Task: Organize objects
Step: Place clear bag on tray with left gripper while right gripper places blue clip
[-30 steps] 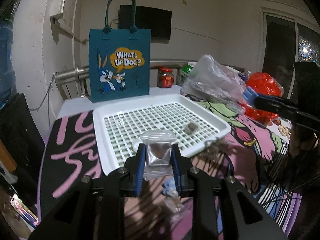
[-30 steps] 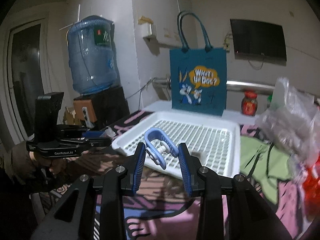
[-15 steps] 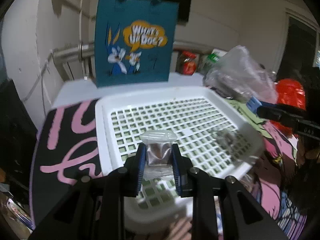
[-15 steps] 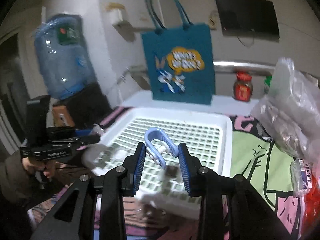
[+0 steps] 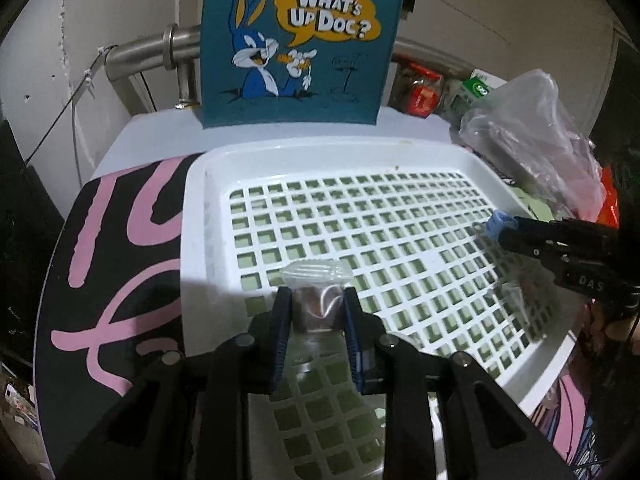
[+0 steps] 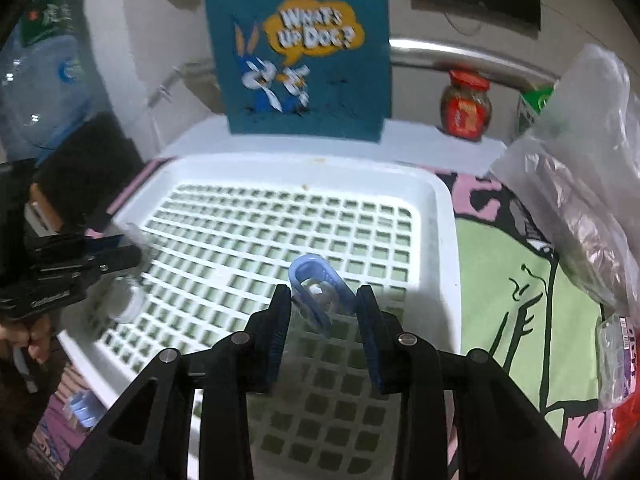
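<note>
**Both grippers over the tray, each with a load**

The left gripper (image 5: 314, 312) has its jaws clamped on a small clear pouch (image 5: 316, 286) with something dark inside; the pouch stands upright between the blue pads, its sealed top poking out above them. It hangs over the near left part of the white tray (image 5: 200, 216), above the grid floor, which looks like the spot chosen for release. Holding the pouch by its lower half keeps the soft film from folding.

The right gripper (image 6: 324, 312) has its jaws closed on a blue clip (image 6: 316, 284), a loop-shaped piece tilted with its round end pointing forward. In the left view the same clip (image 5: 500, 226) shows at the tip of the right gripper (image 5: 520, 232), over the tray's right side. The two loads are kept well apart, likely so each lands in its own area. Whether either item touches the grid I cannot tell.

The bag (image 5: 296, 40) with the cartoon rabbit stands behind the tray, and a crumpled plastic bag (image 5: 528, 136) lies to the right. A second blue clip (image 6: 84, 408) lies off the tray on the cloth.

Compared with a second ago, both grippers have moved forward and tipped down: then they were short of the tray's near edge, now they are over its floor. Both grips look unchanged.
</note>
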